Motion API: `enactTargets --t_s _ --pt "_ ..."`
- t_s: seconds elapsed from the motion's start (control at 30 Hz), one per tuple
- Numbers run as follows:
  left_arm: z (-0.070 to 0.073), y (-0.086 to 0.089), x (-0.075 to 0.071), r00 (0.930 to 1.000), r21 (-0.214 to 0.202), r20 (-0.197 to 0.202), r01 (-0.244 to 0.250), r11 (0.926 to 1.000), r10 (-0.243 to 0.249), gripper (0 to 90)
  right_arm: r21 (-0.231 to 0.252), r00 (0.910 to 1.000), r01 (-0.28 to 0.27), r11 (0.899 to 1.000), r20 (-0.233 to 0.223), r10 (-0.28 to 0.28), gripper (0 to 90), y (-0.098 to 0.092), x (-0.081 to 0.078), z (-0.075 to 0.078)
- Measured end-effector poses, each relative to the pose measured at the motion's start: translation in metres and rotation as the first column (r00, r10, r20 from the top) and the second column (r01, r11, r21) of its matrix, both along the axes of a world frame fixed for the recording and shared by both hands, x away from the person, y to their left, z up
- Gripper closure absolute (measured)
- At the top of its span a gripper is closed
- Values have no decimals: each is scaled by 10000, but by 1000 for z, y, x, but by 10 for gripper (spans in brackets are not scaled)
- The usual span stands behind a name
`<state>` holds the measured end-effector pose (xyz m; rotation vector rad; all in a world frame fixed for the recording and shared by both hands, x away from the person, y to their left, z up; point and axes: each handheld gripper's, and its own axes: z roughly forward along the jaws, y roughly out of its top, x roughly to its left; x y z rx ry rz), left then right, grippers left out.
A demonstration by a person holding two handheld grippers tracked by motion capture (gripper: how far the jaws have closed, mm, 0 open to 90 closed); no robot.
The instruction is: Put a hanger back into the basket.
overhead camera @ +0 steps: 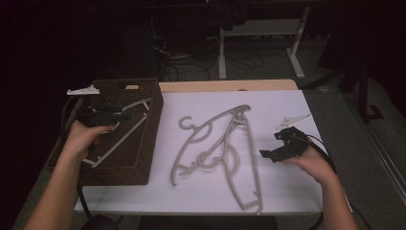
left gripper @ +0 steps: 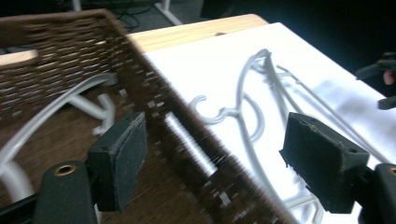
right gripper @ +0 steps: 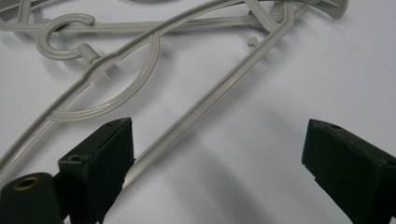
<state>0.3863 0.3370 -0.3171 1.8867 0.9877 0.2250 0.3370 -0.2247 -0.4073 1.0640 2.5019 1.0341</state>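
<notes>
The left gripper (overhead camera: 111,116) hovers over the wicker basket (overhead camera: 143,158), fingers wide apart and empty. The right gripper (overhead camera: 277,145), fingers also spread and empty, sits beside the grey hangers (overhead camera: 225,143) on the desk (overhead camera: 287,191).

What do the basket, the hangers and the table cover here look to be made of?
Basket: dark brown woven wicker or rattan-style strands, matte; the weave shows in the left gripper view.
Hangers on the table: pale grey moulded plastic, smooth with a slight sheen, thin ribbed bars; one more hanger lies in the basket.
Table cover: white, smooth, matte, likely paper or thin sheet over a wooden top.
</notes>
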Motion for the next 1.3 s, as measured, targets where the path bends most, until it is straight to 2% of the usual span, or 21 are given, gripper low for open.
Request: enactTargets --t_s 0.1,0.13,0.2,0.23,0.27,0.3,0.33,0.5,0.53,0.57,0.67,0.77,0.8,0.83,0.93,1.0,1.07,1.13,1.23,1.3 --pt "-1 -18 1 9996 -74 -31 287 9996 -287 196 -6 10000 -7 10000 -10 7 88 1 0 0" --pt "-1 -31 1 9990 -152 2 450 9989 -450 188 -3 10000 2 10000 -8 -2 88 1 -1 -1" --pt "-1 -37 1 9985 -229 32 544 9983 -544 186 -12 10000 11 10000 -15 -11 88 1 -1 -2" --pt "-1 -50 1 9976 -382 61 691 9969 -690 184 -33 10000 -11 10000 -60 11 88 2 -1 -3" --pt "-1 -50 1 9976 -382 61 691 9969 -690 184 -33 10000 -11 10000 -60 11 88 2 -1 -3" --pt "-1 -63 0 9960 -506 22 889 9948 -889 184 -58 10000 -84 9999 -31 84 88 3 -1 -3" --pt "-1 -63 0 9960 -506 22 889 9948 -889 184 -58 10000 -84 9999 -31 84 88 3 -1 -3" --pt "-4 -102 -5 9899 -525 76 1421 9885 -1419 207 -30 9999 -82 10000 -98 82 89 5 -1 -6" --pt "-4 -102 -5 9899 -525 76 1421 9885 -1419 217 -30 9999 -82 10000 -98 82 89 5 -1 -6" --pt "-8 -121 -9 9849 -359 38 1730 9843 -1729 246 -32 9999 -146 9999 -88 146 89 6 1 -7" --pt "-15 -137 -14 9793 -178 -52 2021 9792 -2023 317 -40 9998 -188 9998 -111 188 89 7 1 -8" --pt "-28 -154 -17 9678 -229 -395 2477 9686 -2485 467 -51 9996 -224 9997 -144 223 89 8 1 -8" --pt "-28 -154 -17 9678 -229 -395 2477 9686 -2485 507 -51 9996 -224 9997 -144 223 89 8 1 -8" --pt "-39 -165 -19 9575 -129 -635 2811 9596 -2813 618 -7 9997 -227 9997 -132 226 89 7 1 -8" --pt "-53 -177 -26 9446 44 -796 3197 9475 -3183 723 -34 9996 -248 9997 -114 248 89 7 2 -9" --pt "-64 -186 -31 9299 305 -1044 3575 9334 -3527 805 -68 9995 -263 9996 -155 262 89 8 2 -10" --pt "-74 -195 -37 9159 391 -1209 3897 9201 -3828 888 -100 9994 -283 9995 -195 281 89 9 2 -11" --pt "-84 -204 -43 9016 586 -1435 4194 9059 -4081 900 -179 9993 -314 9993 -220 310 89 11 2 -12" --pt "-97 -217 -50 8846 768 -1710 4509 8893 -4338 900 -191 9993 -305 9994 -213 301 89 11 2 -12" --pt "-107 -227 -55 8693 1003 -1947 4784 8724 -4544 900 -166 9994 -296 9994 -192 292 89 10 1 -12"
